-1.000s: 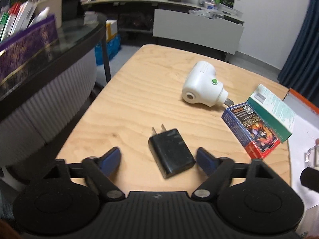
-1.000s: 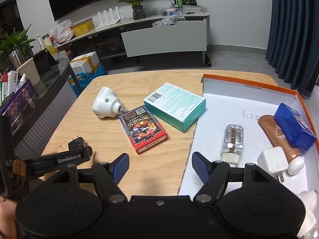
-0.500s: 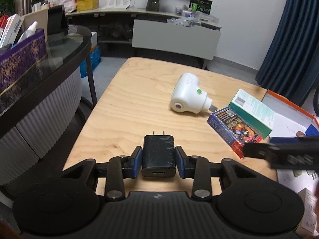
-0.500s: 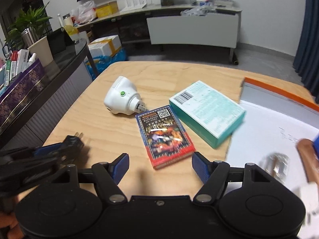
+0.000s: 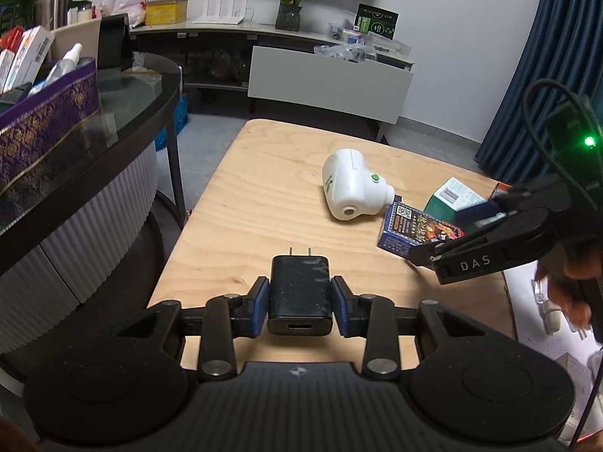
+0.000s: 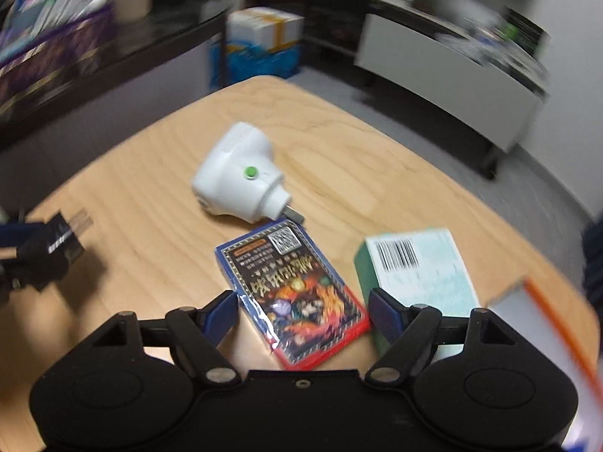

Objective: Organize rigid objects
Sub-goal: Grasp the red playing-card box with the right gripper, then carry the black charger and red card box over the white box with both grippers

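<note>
My left gripper (image 5: 300, 301) is shut on the black USB charger (image 5: 300, 293), lifted just off the wooden table (image 5: 256, 203), prongs pointing away. My right gripper (image 6: 303, 310) straddles the near end of the blue and red card box (image 6: 294, 293); its jaws are opening and its pads stand clear of the box sides. A white plug-in device (image 6: 239, 179) with a green button lies beyond the card box, also in the left wrist view (image 5: 354, 192). A teal and white carton (image 6: 418, 267) lies right of the card box. The left gripper with the charger (image 6: 64, 241) shows at the right wrist view's left edge.
An orange-rimmed white tray (image 6: 546, 324) sits at the table's right end. A dark glass-topped counter (image 5: 124, 113) carrying a purple box (image 5: 41, 120) runs along the table's left side. A person's hand (image 5: 573, 282) holds the right gripper (image 5: 482, 241), low over the card box (image 5: 418, 228).
The left gripper closed on the black charger and raised it slightly. The right gripper swung left from the tray, rolled and dropped over the card box, jaws spreading wider.
</note>
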Tool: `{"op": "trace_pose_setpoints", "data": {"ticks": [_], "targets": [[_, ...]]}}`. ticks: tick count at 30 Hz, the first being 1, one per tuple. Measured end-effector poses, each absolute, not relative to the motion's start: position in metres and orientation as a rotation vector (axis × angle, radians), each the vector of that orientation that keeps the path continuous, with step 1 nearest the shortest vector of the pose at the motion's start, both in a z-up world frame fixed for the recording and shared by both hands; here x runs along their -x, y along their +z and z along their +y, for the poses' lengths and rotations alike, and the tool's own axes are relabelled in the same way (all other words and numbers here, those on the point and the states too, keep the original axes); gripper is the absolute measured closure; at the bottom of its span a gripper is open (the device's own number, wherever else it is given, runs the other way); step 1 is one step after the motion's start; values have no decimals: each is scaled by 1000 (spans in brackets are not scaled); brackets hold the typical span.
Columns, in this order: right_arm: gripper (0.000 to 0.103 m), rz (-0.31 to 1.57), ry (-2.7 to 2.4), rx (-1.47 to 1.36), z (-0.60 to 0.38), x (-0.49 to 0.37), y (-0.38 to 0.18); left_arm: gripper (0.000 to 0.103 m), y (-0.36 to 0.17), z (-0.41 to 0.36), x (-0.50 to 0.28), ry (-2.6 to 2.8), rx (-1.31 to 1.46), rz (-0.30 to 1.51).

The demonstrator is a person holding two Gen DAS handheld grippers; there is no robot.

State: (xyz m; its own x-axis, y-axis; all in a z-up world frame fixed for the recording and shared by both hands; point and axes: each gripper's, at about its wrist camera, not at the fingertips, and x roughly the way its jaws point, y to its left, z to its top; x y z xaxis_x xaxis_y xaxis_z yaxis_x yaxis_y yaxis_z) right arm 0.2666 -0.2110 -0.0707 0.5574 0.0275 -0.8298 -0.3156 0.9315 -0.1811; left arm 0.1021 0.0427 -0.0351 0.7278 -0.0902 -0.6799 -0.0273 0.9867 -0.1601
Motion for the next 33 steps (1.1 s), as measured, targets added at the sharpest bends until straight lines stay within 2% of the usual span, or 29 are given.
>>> {"op": "trace_pose_setpoints", "data": {"ticks": [4, 8, 9, 11, 16, 22, 33], "targets": [[12, 982, 284, 433, -202, -278, -74, 67, -36, 47, -103, -26, 174, 754], [9, 1033, 294, 257, -221, -295, -80, 67, -37, 52, -104, -21, 185, 753], [10, 1030, 291, 194, -226, -295, -80, 67, -37, 53, -105, -20, 187, 753], [23, 1018, 264, 146, -226, -289, -82, 67, -38, 53, -105, -21, 194, 753], [31, 968, 113, 54, -220, -259, -81, 67, -38, 49, -103, -17, 191, 748], [32, 910, -25, -111, -221, -213, -72, 67, -27, 41, -95, -31, 177, 730], [32, 689, -198, -200, -234, -98, -2, 67, 7, -3, -60, -121, 134, 655]]}}
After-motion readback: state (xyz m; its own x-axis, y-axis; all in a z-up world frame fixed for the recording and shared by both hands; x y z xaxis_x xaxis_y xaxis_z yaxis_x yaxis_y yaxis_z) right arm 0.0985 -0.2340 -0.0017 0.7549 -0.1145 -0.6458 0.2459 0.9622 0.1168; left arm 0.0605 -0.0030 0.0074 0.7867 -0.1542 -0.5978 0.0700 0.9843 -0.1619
